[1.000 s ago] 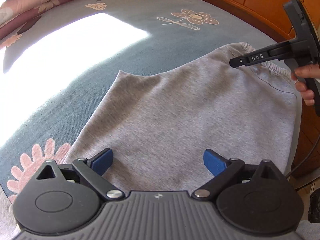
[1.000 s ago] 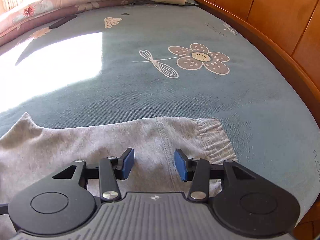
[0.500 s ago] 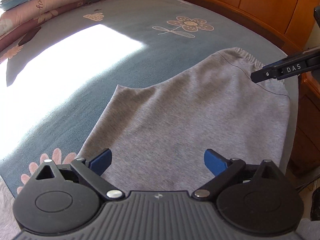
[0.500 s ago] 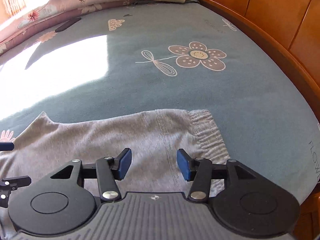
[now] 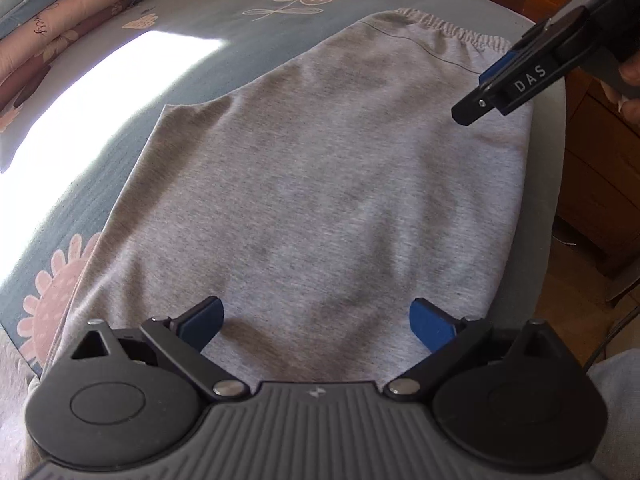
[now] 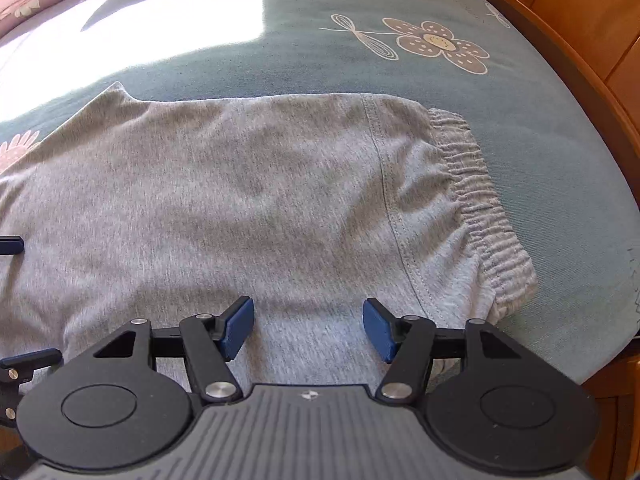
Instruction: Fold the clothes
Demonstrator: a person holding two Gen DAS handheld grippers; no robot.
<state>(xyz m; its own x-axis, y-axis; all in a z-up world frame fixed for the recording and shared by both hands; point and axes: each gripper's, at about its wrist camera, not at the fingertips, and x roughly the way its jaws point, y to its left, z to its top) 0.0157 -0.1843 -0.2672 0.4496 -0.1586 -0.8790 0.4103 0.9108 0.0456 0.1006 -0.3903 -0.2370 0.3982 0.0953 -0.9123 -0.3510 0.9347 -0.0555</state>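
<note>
Right wrist: grey shorts (image 6: 248, 200) under right gripper (image 6: 308, 328), jaws opening, empty (left gripper (image 5: 316, 322) wide).

Loads of open bed (image 6: 280, 60) beyond the grey garment (image 6: 240, 200), just flat blue sheet with a sun patch, so a gripper could slide across there with nothing in the way. What boxes it in is the wooden bed frame (image 6: 580, 92) curving along the right side past the elastic waistband (image 6: 480, 200), plus the folded quilts (image 5: 60, 40) stacked at the far end. Over the garment itself, the right gripper (image 5: 486, 90) hangs above the waistband corner with its jaws opening and nothing between them, so the left gripper (image 5: 316, 322) has free room only over the middle and near edge.
</note>
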